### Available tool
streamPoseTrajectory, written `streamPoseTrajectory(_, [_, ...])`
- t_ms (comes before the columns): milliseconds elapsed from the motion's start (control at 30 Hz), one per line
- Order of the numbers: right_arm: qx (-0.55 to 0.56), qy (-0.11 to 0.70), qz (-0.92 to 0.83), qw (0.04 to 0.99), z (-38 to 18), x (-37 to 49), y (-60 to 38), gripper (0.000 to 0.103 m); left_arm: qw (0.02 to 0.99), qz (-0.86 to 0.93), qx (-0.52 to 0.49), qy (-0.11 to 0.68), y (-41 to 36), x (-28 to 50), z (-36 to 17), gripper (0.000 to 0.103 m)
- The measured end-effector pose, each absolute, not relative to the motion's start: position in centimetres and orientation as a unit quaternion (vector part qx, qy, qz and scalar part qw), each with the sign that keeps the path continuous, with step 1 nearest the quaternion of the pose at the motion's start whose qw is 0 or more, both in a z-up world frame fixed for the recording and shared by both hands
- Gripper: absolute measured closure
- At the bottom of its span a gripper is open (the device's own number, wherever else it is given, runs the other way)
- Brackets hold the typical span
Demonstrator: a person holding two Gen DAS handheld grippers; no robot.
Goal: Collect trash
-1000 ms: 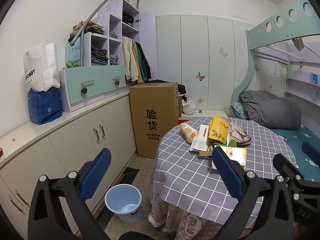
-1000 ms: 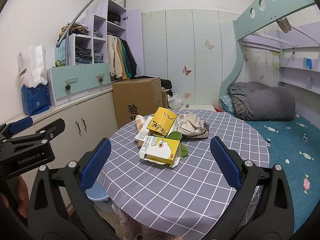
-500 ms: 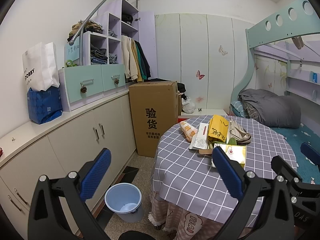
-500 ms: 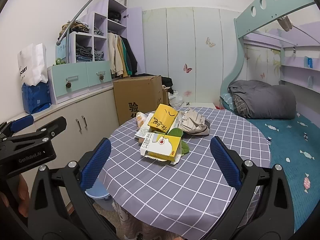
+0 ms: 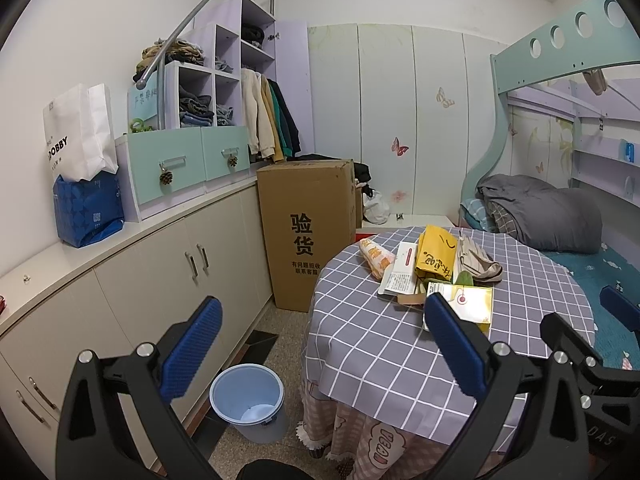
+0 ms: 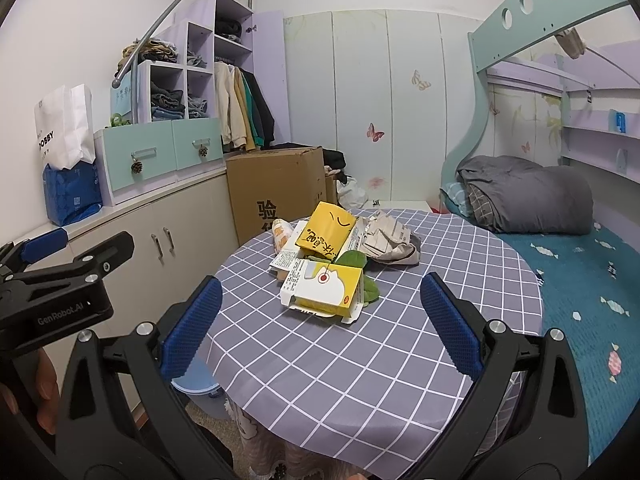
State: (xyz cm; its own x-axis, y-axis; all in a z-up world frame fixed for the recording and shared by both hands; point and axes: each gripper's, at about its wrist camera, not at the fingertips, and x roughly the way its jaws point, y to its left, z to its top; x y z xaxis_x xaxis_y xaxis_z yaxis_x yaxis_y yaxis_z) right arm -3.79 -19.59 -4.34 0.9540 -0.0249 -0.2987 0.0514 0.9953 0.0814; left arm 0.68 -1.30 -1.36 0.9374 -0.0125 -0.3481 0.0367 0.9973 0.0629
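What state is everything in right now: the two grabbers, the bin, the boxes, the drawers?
Left gripper: open, empty, above the floor beside the table.
Right gripper: open, empty, facing the trash pile.
Bin: upright on the floor, no lid, nearly empty.
Yellow carton: lying flat, end flaps open.
Cardboard box: standing, closed.
Drawers: shut.
Cabinet doors: shut.

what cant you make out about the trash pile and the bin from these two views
- Light blue plastic bin, right wrist view: mostly hidden behind the right gripper finger and the table edge.
- Flat white printed packet, right wrist view: largely covered by the yellow carton.
- Small print on the white-and-yellow box, left wrist view: too small to read, partly behind a finger.
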Motion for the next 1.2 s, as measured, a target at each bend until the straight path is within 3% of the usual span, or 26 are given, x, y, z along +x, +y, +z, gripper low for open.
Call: streamPoseTrajectory(1200, [0.074, 0.182, -0.025, 0.98, -5.9, -2.5, -21.0, 0.006, 0.975, -0.02, 0.037, 0.216, -1.9, 2.3, -2.6, 0.004])
